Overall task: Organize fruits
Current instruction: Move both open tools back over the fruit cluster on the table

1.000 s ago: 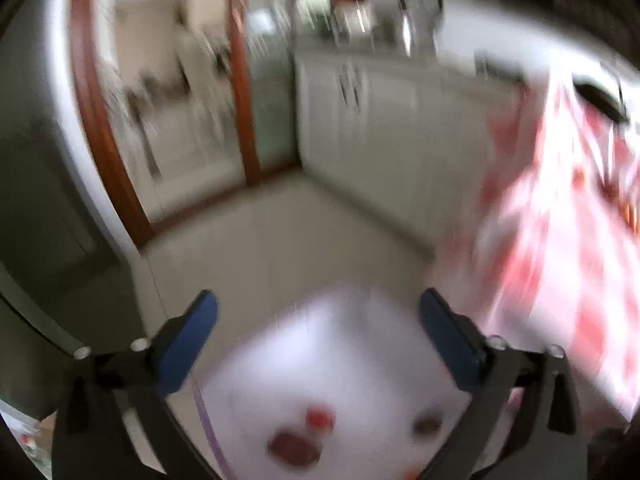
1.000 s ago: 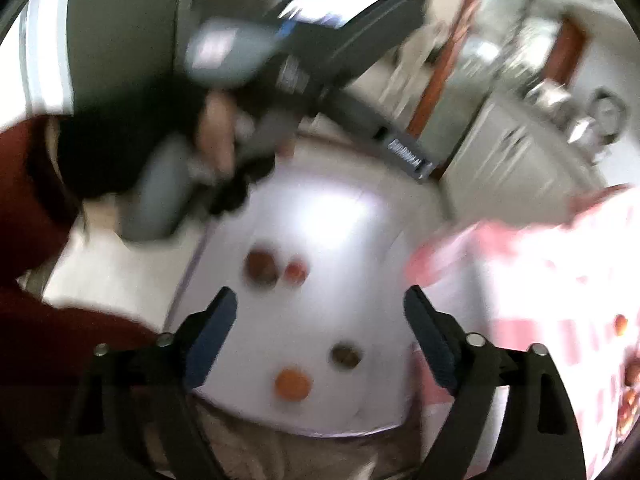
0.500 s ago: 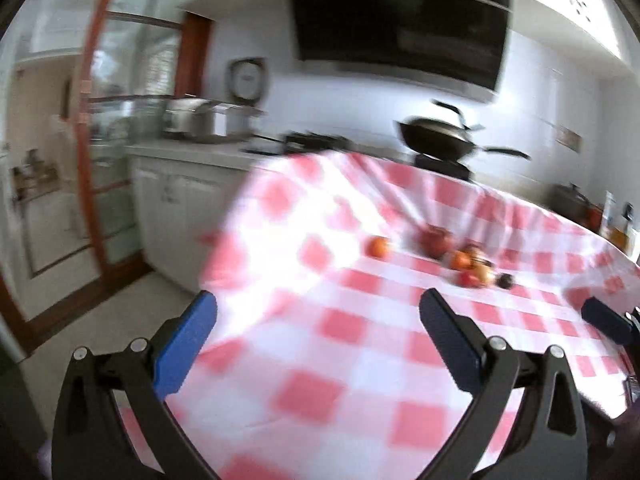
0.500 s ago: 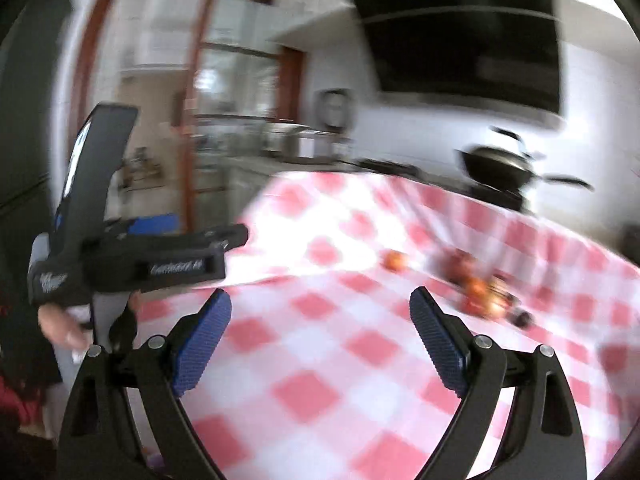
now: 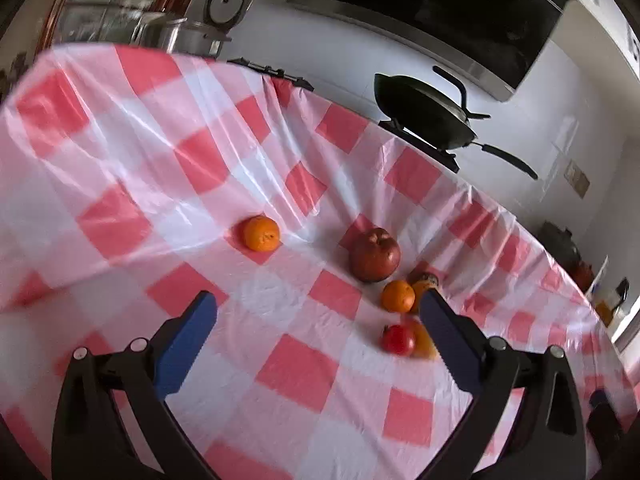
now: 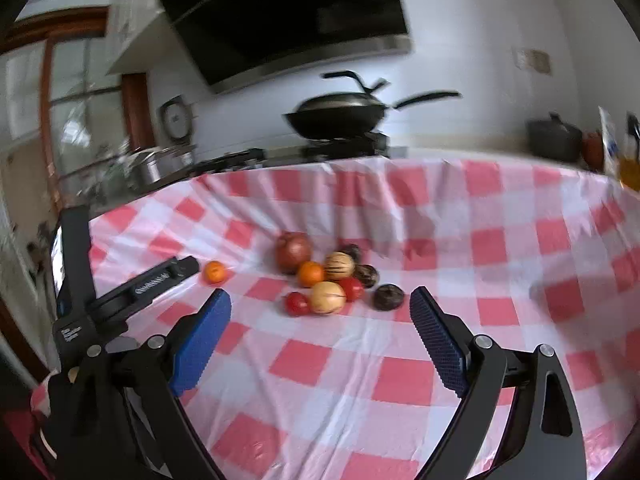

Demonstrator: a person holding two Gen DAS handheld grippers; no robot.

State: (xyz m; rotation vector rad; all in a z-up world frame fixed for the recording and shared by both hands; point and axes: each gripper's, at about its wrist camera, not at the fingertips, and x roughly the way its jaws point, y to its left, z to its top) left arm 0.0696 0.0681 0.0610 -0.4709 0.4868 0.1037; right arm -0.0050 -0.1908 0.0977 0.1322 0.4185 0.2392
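Fruit lies on a red-and-white checked tablecloth [image 5: 296,368]. A lone orange [image 5: 261,233] sits apart to the left of a pomegranate [image 5: 375,255]; a second orange [image 5: 397,296] and a small red fruit [image 5: 398,339] lie nearer. The right wrist view shows the cluster: pomegranate [image 6: 293,252], orange [image 6: 310,273], two pale striped fruits [image 6: 328,297], red fruits [image 6: 297,303], dark round fruits [image 6: 387,297], and the lone orange [image 6: 215,272]. My left gripper [image 5: 316,332] is open and empty above the cloth. My right gripper [image 6: 320,332] is open and empty, short of the cluster.
A black wok [image 5: 424,112] stands on a stove behind the table, also in the right wrist view [image 6: 336,114]. A steel pot [image 5: 176,36] sits at the back left. A dark pot [image 6: 554,136] and bottles stand at the back right. The left gripper's body [image 6: 104,300] shows at left.
Both cameras have swung up from the white floor surface to the table and closed in on the fruit. Both grippers stay open.
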